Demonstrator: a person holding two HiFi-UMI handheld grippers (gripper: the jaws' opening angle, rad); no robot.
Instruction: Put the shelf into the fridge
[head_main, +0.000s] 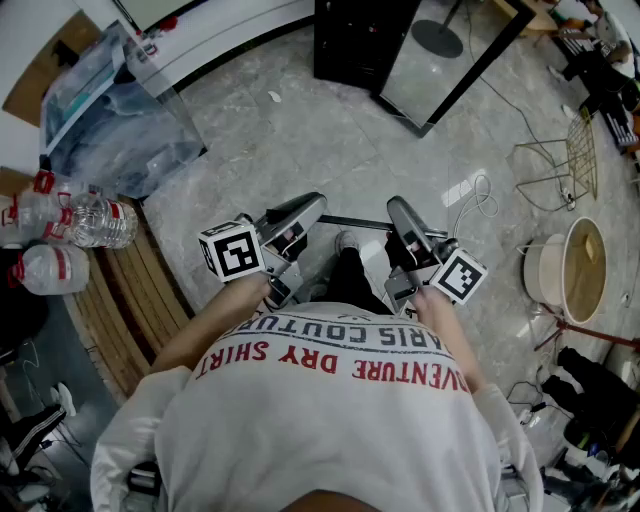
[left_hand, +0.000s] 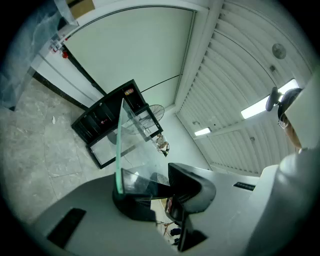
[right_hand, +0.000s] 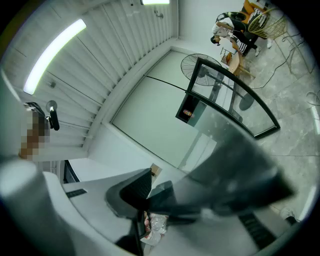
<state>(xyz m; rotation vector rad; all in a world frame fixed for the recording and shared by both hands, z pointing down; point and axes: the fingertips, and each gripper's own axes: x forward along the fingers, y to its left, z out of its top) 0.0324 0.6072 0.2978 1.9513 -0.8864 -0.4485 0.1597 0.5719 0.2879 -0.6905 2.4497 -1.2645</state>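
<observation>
I hold a glass shelf (head_main: 355, 221) edge-on between both grippers above the floor, in front of the person's legs. The left gripper (head_main: 298, 216) is shut on its left end. In the left gripper view the pane's green edge (left_hand: 119, 145) rises from between the jaws of the left gripper (left_hand: 150, 182). The right gripper (head_main: 402, 217) is shut on the other end. Blurred glass (right_hand: 230, 150) runs out from the right gripper (right_hand: 150, 192). The black fridge (head_main: 360, 40) stands ahead with its glass door (head_main: 450, 60) swung open. It shows too as the fridge (left_hand: 107, 117) and the fridge (right_hand: 189, 112).
A clear plastic bin (head_main: 110, 110) and water bottles (head_main: 90, 220) sit at the left by wooden slats (head_main: 130, 290). At the right are a power strip (head_main: 462, 190), a wire basket (head_main: 575, 160) and a round tub (head_main: 575, 270). A fan base (head_main: 438, 38) stands behind the door.
</observation>
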